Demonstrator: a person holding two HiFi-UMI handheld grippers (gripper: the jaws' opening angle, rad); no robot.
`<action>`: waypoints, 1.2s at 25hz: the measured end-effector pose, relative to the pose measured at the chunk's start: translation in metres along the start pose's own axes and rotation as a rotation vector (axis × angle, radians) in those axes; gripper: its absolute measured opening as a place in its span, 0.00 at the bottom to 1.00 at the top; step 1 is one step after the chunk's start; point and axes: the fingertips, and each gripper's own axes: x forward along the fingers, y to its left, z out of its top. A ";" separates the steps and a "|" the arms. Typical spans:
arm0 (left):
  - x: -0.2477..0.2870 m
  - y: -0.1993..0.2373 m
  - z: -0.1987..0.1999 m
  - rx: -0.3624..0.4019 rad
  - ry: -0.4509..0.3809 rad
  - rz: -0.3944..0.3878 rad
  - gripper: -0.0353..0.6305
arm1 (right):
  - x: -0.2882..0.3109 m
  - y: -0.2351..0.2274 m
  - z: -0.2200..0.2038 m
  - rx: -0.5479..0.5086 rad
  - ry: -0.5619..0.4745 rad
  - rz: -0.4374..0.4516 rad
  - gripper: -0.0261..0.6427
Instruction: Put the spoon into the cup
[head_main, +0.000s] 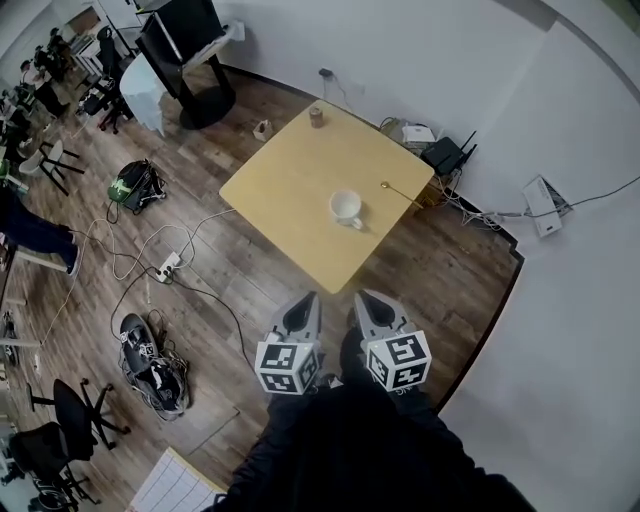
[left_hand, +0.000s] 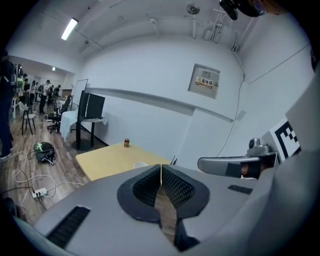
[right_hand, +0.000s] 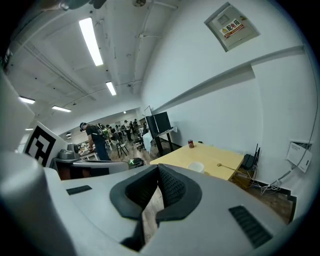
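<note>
A white cup (head_main: 346, 208) stands on the light wooden table (head_main: 290, 190), toward its near right side. A slim gold spoon (head_main: 400, 191) lies to the cup's right, near the table's right edge. Both grippers hover off the table, short of its near corner. My left gripper (head_main: 305, 303) is shut with nothing in it. My right gripper (head_main: 371, 300) is beside it, also shut and empty. The right gripper view shows the cup (right_hand: 195, 166) and the spoon (right_hand: 226, 166) far ahead, while the left gripper view shows only the cup's rim (left_hand: 140, 164).
A small brown can (head_main: 316, 116) stands at the table's far corner. Cables and a power strip (head_main: 167, 267) lie on the wood floor left of the table, with bags (head_main: 135, 183) beyond. A router (head_main: 448, 154) and boxes sit by the white wall to the right.
</note>
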 end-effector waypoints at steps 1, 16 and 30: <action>0.014 0.000 0.005 -0.004 0.001 0.003 0.11 | 0.008 -0.012 0.004 0.003 0.006 0.003 0.07; 0.184 -0.009 0.043 0.009 0.055 -0.002 0.11 | 0.093 -0.163 0.036 0.109 0.074 -0.007 0.07; 0.269 -0.019 0.023 0.049 0.149 -0.029 0.11 | 0.128 -0.266 0.007 0.264 0.116 -0.079 0.07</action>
